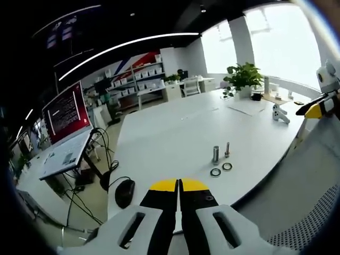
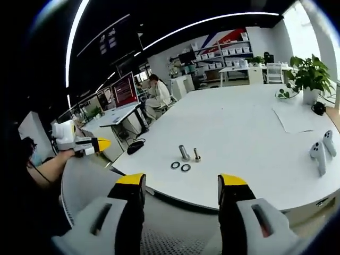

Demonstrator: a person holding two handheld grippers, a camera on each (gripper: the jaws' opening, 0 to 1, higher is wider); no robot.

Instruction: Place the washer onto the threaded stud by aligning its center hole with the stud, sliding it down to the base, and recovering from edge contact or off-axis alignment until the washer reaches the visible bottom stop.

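Observation:
On the white table stand two short metal posts: a thicker cylinder and a thinner threaded stud. Two washers lie flat just in front of them. My left gripper is shut and empty, near the table's edge and short of the washers. In the right gripper view the cylinder, stud and washers sit beyond my right gripper, which is wide open and empty. The left gripper shows at the left, held in a hand.
A black mouse lies at the table's near corner, with a laptop on a side desk. White controllers, a paper sheet and a potted plant occupy the far side. A person sits at the back.

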